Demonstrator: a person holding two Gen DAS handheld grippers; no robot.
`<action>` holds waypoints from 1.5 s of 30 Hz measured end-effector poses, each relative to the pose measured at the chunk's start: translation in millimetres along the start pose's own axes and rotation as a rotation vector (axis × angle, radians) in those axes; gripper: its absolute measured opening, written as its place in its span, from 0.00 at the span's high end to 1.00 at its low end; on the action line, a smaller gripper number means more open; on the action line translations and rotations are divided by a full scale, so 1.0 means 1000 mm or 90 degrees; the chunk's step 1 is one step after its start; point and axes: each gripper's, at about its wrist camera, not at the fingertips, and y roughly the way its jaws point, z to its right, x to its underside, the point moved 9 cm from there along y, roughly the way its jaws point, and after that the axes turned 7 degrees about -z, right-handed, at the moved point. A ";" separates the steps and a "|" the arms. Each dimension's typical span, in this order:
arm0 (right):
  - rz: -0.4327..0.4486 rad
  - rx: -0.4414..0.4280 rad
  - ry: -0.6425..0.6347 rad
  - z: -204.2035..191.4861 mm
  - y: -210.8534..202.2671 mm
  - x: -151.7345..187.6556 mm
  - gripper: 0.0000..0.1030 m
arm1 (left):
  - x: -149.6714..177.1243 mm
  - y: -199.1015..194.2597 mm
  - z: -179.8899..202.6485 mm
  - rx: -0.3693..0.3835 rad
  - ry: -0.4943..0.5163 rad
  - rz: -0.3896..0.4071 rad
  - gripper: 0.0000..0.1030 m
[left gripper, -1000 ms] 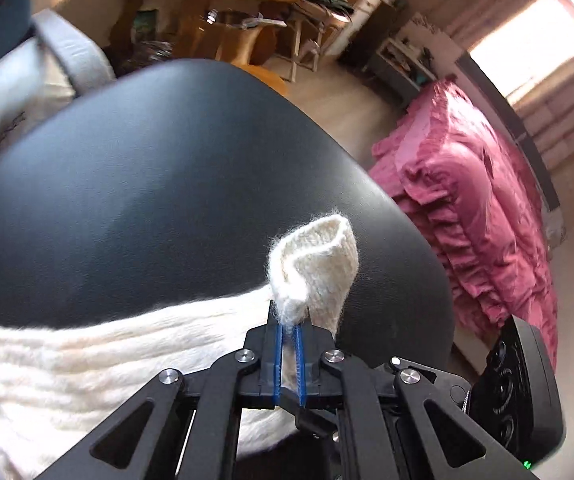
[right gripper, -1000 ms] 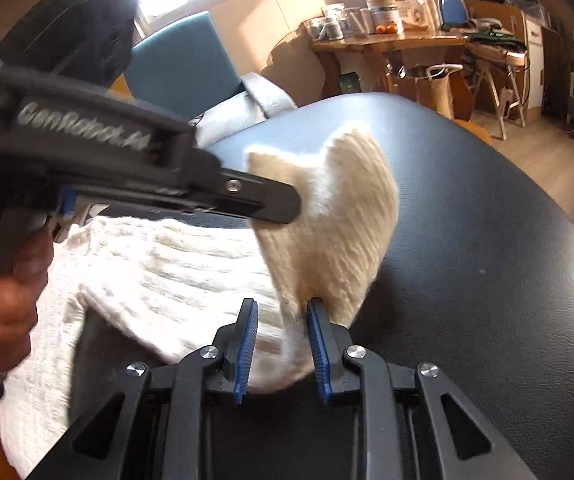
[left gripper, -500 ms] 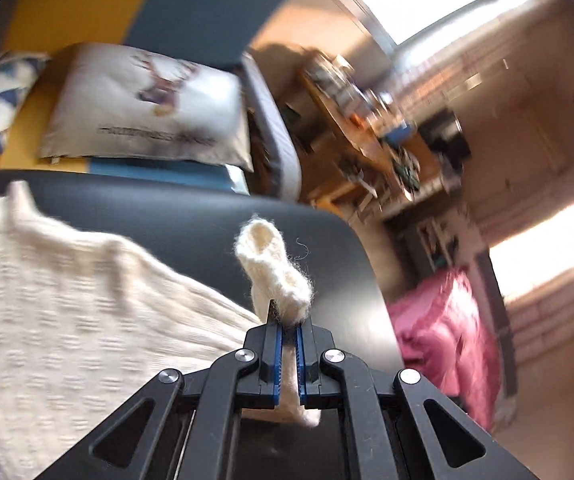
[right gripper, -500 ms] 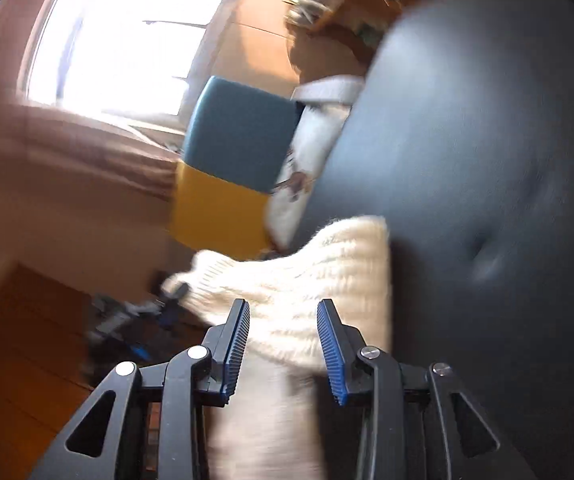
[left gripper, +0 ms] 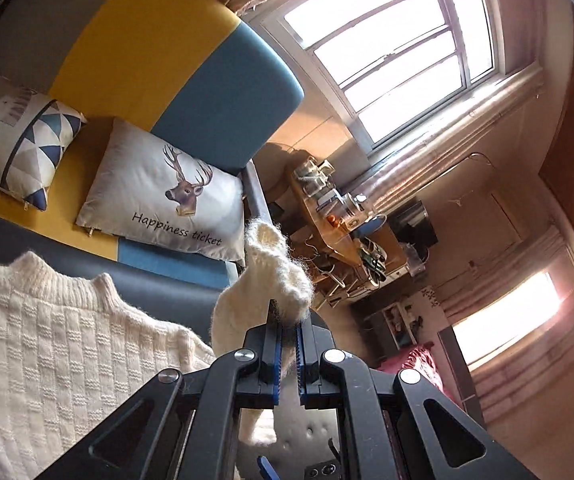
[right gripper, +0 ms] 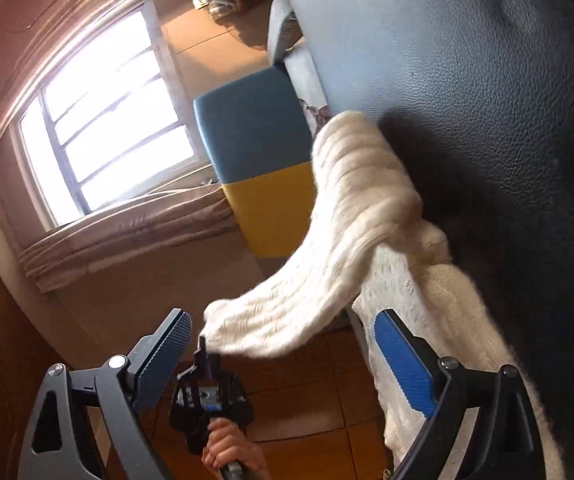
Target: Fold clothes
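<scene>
A cream, chunky-knit woollen sweater (left gripper: 47, 360) lay on the black leather table (right gripper: 487, 100). Its sleeve (left gripper: 271, 280) was clenched, lifted, in the left hand-held gripper (left gripper: 288, 344); the right hand-held gripper (right gripper: 283, 360) was spread wide, empty. Folding the sleeve across the body was judged next.

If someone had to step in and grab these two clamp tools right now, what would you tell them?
Left gripper: shut on the sweater's sleeve, lifted off the black table.
Right gripper: open, holding nothing; the sleeve hangs in front of it.
Sweater: its body lies flat on the table, collar toward the sofa.
Done: no finished fold visible.
Left: probably lay the sleeve across the body, then fold the rest.
</scene>
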 end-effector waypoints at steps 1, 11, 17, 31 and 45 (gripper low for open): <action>-0.002 0.013 -0.001 0.002 0.009 -0.001 0.07 | -0.002 -0.006 -0.004 0.000 -0.003 0.005 0.95; 0.020 0.131 -0.046 0.011 0.061 -0.024 0.07 | 0.000 -0.056 -0.079 -0.057 -0.039 0.042 0.94; 0.010 0.186 -0.088 0.011 0.066 -0.029 0.07 | 0.020 -0.056 -0.146 -0.139 -0.066 0.015 0.94; -0.052 0.313 -0.194 0.024 0.071 -0.024 0.08 | 0.095 -0.046 -0.284 -0.112 -0.274 -0.109 0.87; -0.079 0.350 -0.236 0.028 0.078 -0.022 0.11 | 0.089 -0.035 -0.272 -0.156 -0.193 -0.126 0.81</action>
